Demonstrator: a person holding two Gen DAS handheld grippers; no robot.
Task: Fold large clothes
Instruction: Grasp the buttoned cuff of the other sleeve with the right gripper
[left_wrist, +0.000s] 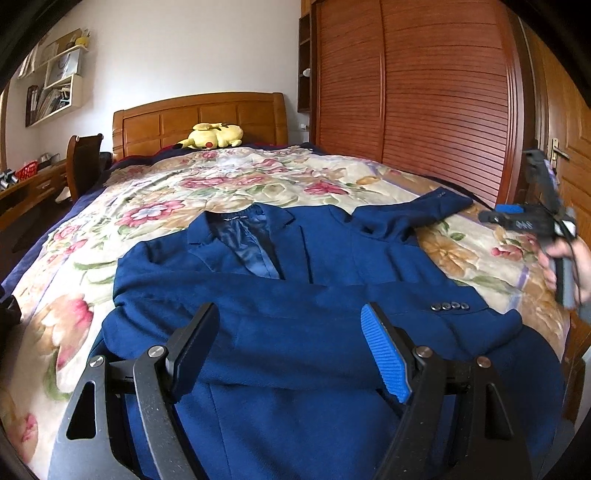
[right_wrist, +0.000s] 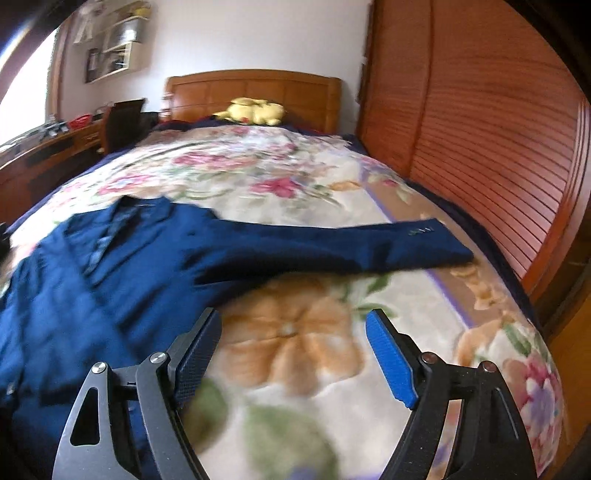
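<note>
A dark blue suit jacket lies face up on the flowered bedspread, collar toward the headboard. One sleeve is folded across its chest, with buttons at the cuff. The other sleeve stretches out to the right over the bedspread. My left gripper hovers open above the jacket's lower front with nothing between its fingers. My right gripper stands open over bare bedspread beside the jacket, below the outstretched sleeve. In the left wrist view it shows at the right edge as the right gripper in a hand.
A yellow plush toy lies by the wooden headboard. A slatted wooden wardrobe runs close along the bed's right side, with a door beyond. A desk and chair stand to the left.
</note>
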